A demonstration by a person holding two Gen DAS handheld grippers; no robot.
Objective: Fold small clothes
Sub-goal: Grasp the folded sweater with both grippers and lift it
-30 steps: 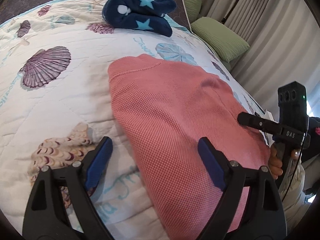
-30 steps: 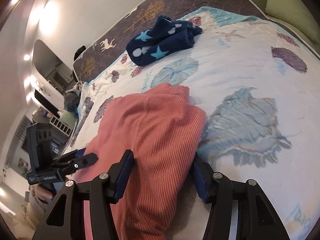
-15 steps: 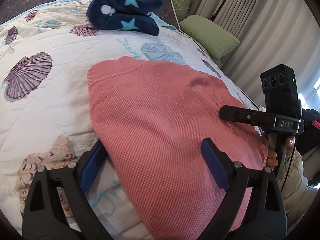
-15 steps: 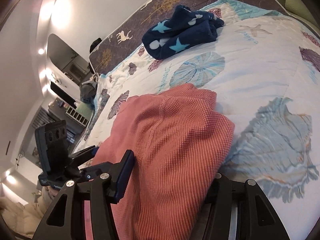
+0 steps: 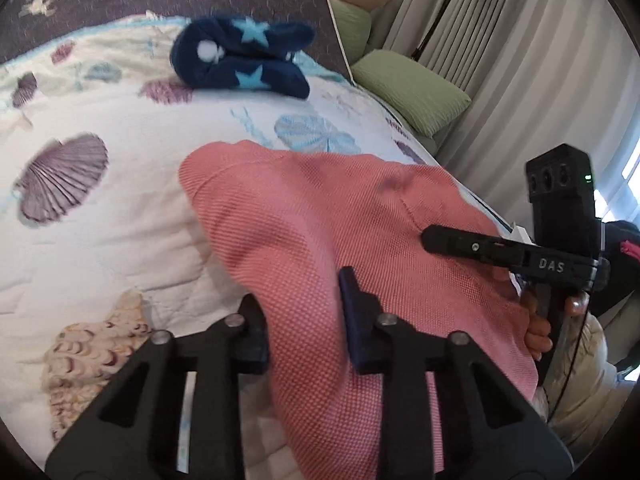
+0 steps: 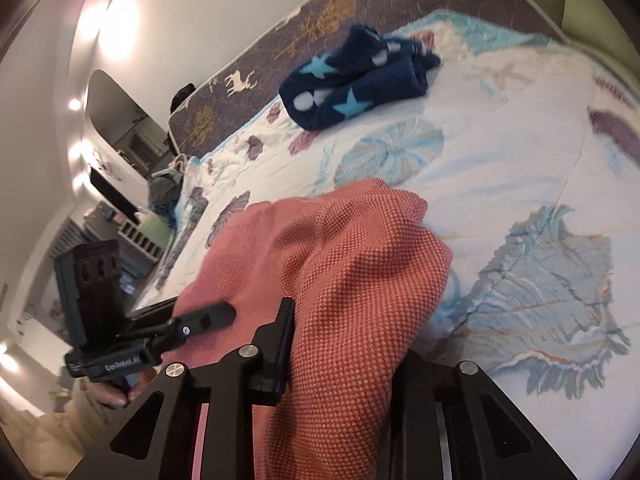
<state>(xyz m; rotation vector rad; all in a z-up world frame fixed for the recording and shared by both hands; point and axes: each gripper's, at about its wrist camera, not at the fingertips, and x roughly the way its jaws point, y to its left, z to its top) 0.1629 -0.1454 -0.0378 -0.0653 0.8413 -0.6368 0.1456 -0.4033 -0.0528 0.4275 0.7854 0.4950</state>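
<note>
A pink waffle-knit garment lies on the shell-print quilt and also shows in the right wrist view. My left gripper is shut on the garment's near left edge, with fabric bunched between the blue pads. My right gripper is shut on the garment's near right edge; its right finger is hidden under the cloth. Each gripper shows in the other's view, the right one and the left one, both at the near hem.
A folded navy fleece with blue stars lies at the far side of the quilt, also in the right wrist view. Green cushions and curtains stand to the right. A dark deer-print cover lies behind the quilt.
Both grippers have closed from wide open onto the pink garment's near edge. The fabric now bunches up between the fingers.
</note>
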